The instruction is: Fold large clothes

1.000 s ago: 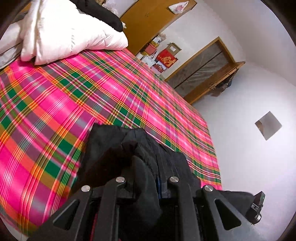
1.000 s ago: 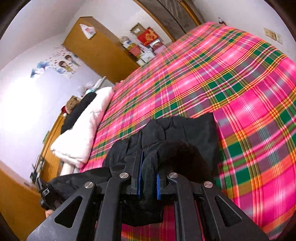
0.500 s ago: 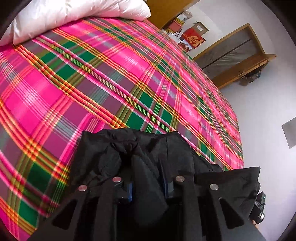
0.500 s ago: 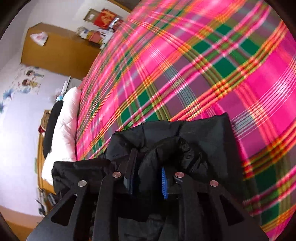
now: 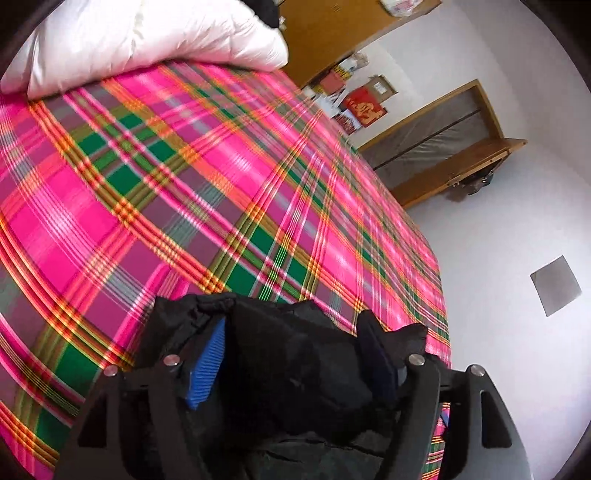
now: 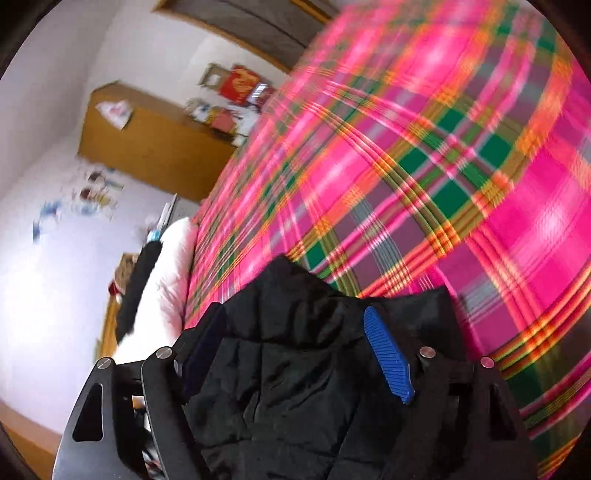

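Observation:
A black padded garment lies bunched at the near edge of a bed with a pink, green and orange plaid cover. My left gripper is open, its blue-padded fingers spread wide on either side of a fold of the garment. The garment also shows in the right wrist view. My right gripper is open too, its blue pad and dark pad apart, with the black fabric lying loose between them on the plaid cover.
A white duvet with a dark item on it lies at the head of the bed. A wooden cabinet, red boxes and a wooden door frame stand beyond the bed. White walls surround it.
Both grippers have opened: the jaws, shut on the black garment a second ago, are now spread wide. The garment has come down at the bed's near edge. The right view is blurred by motion.

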Available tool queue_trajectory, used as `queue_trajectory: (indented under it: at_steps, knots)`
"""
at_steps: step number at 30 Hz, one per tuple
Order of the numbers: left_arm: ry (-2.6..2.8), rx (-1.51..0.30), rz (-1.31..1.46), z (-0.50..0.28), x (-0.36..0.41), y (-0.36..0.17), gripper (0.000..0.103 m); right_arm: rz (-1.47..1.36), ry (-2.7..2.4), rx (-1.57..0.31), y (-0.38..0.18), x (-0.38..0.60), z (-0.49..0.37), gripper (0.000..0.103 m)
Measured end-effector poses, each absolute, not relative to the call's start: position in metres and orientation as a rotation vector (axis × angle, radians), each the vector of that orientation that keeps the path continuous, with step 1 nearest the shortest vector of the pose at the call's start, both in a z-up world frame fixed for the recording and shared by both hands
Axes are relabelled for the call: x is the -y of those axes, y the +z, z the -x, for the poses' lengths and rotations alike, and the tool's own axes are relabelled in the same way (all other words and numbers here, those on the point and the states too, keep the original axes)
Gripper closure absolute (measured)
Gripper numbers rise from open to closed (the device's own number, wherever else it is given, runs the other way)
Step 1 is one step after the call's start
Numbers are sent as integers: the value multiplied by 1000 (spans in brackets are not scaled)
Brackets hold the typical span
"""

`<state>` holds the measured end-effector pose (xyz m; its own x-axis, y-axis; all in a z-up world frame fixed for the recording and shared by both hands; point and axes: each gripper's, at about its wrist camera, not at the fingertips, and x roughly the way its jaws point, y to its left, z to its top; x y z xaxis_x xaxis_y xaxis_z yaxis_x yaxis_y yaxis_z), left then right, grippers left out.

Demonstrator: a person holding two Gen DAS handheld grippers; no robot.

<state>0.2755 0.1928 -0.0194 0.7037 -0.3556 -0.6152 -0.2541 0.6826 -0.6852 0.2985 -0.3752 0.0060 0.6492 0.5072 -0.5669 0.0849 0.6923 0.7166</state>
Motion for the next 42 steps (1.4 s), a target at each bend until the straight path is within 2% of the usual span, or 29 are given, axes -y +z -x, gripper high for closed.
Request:
queue_trajectory:
  at_steps: [4, 8, 14, 15, 16, 17, 18, 20, 24, 27, 31, 35, 37, 38, 39, 42]
  knots:
    - [-7, -723, 722, -263, -199, 8, 18, -524, 285, -847, 23, 350, -295, 26]
    - [-11, -757, 580, -264, -191, 13, 17, -401, 298, -896, 10, 338, -305, 26]
    - [-132, -850, 417, -271, -142, -2, 17, -410, 314, -1053, -31, 332, -333, 26]
    - [-193, -833, 406, -270, -127, 1, 17, -394, 307, -1060, -33, 330, -335, 33]
    - [-236, -819, 382, -269, -112, 4, 17, -368, 280, -1051, -32, 328, -334, 47]
    - [-270, -804, 349, -268, -97, 7, 17, -327, 240, -1054, -33, 325, -335, 73]
    - [-299, -790, 322, -269, -83, 8, 17, -311, 226, -1060, -34, 324, -337, 78]
    - [-322, -782, 274, -278, -59, 3, 17, -279, 202, -1067, -41, 323, -340, 81]
    - [-175, -887, 203, -320, -47, -44, 18, -233, 157, -1094, -58, 318, -350, 82]
    - [-91, -898, 217, -340, -55, -61, 18, -185, 136, -1114, -66, 310, -355, 82]
    - [-64, -942, 164, -345, -48, -58, 18, -133, 92, -1081, -51, 306, -352, 82]
    - [-66, -873, 174, -313, -65, -31, 18, -136, 95, -896, 2, 305, -308, 81]
    - [-41, -814, 182, -294, -78, -19, 18, -139, 130, -822, 19, 296, -284, 73]
    - [-25, -787, 189, -285, -87, -16, 18, -128, 145, -803, 21, 289, -277, 62]
    - [-7, -773, 193, -279, -94, -16, 18, -107, 173, -792, 19, 279, -270, 58]
    - [64, -827, 194, -286, -116, -39, 18, -60, 188, -836, -5, 258, -282, 58]
